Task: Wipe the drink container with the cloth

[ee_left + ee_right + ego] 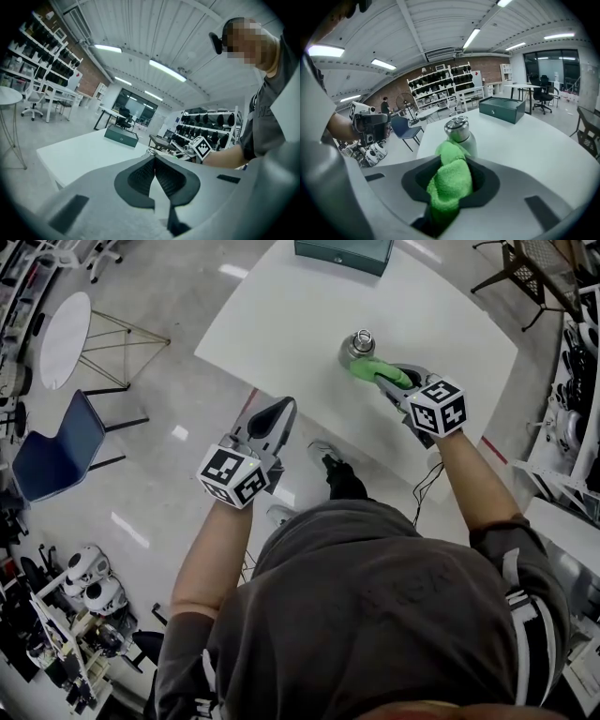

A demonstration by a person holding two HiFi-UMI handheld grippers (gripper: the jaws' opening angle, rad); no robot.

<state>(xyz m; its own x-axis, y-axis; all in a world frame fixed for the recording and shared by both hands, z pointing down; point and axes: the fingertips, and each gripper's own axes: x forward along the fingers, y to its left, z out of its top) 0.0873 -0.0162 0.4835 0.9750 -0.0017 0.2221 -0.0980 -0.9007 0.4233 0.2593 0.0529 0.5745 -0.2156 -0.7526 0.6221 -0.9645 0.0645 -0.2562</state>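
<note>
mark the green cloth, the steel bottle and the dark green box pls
green cloth (449,185): right gripper view, middle of the bunched part.
steel bottle (461,131): right gripper view, on the metal cap.
dark green box (343,251): head view, on the side facing the camera.

Bunched green cloth (449,182) touches the upright silver drink container (458,130).

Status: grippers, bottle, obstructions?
Right gripper shut on green cloth, cloth against steel bottle. Left gripper shut, empty, off the table. Nothing blocking.
</note>
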